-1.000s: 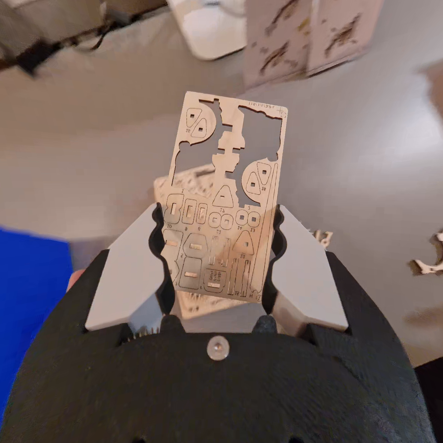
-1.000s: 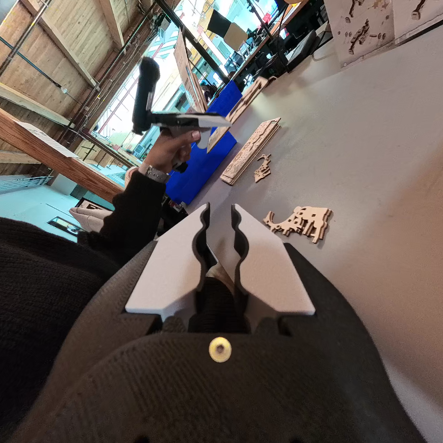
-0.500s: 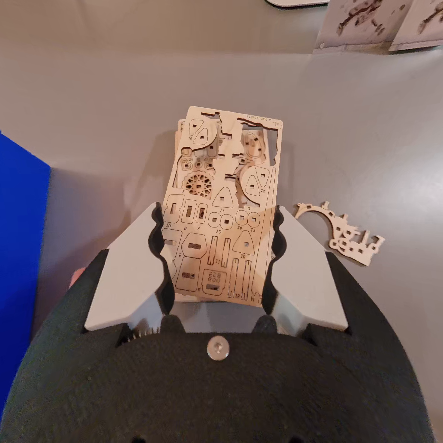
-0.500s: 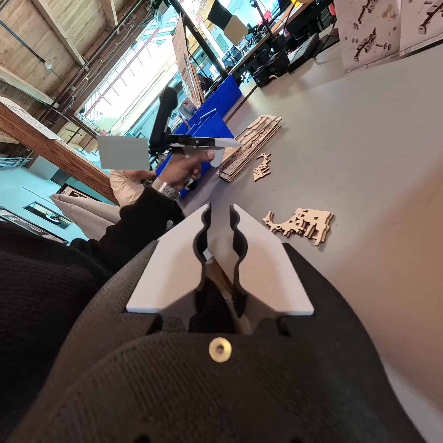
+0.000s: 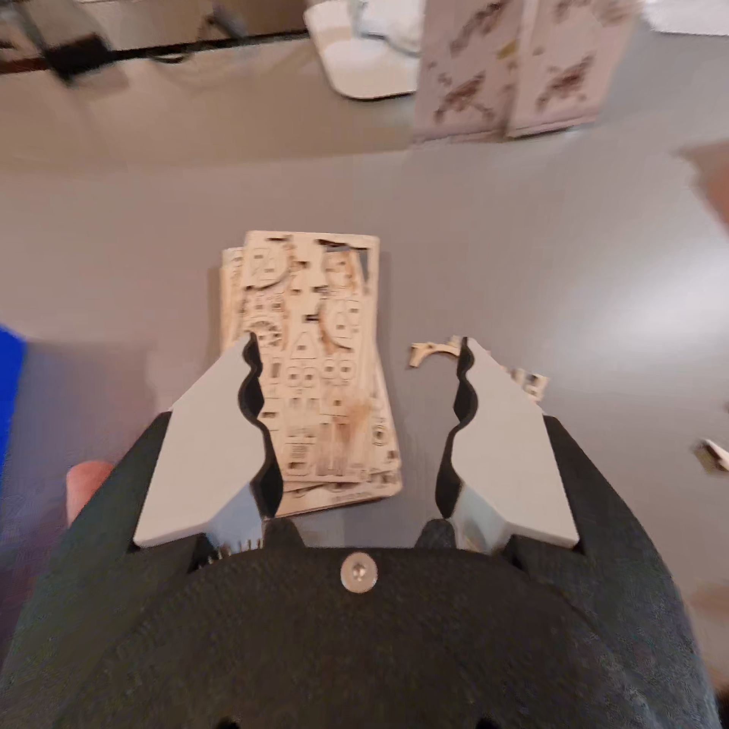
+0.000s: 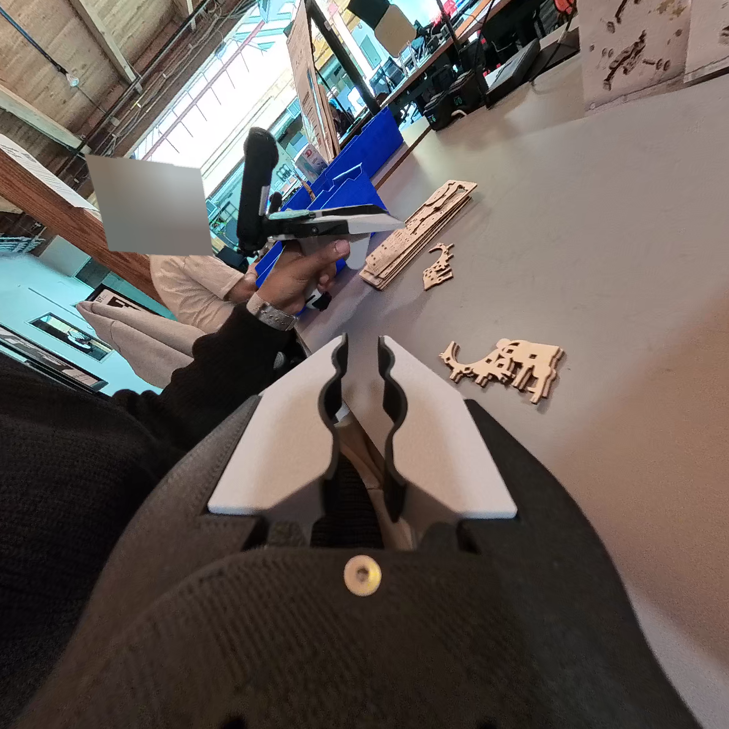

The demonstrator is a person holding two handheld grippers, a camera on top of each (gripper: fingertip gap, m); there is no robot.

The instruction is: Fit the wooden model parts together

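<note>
A stack of laser-cut wooden sheets (image 5: 315,374) lies flat on the grey table (image 5: 552,256). My left gripper (image 5: 357,339) hovers over it, open wide and empty. A small curved wooden part (image 5: 432,351) lies just right of the stack, partly hidden by my right finger. In the right wrist view, my right gripper (image 6: 363,339) is empty with a narrow gap between its jaws, near the table's front edge. An assembled layered wooden piece (image 6: 509,365) lies to its right. Farther off are the left gripper (image 6: 335,227) in a hand, the stack (image 6: 418,236) and the small part (image 6: 438,266).
A blue bin (image 6: 347,189) stands left of the stack and shows at the left edge (image 5: 8,394). Upright printed sheets (image 5: 513,79) and a white base (image 5: 367,67) stand at the back. Another small wooden bit (image 5: 714,459) lies at the right. From the right gripper's tips to the assembled layered wooden piece (image 6: 509,365) is close to 10 cm.
My left gripper lowered the sheet it held onto the stack, then opened and let go. The sheet now lies on top. The right gripper has barely moved.
</note>
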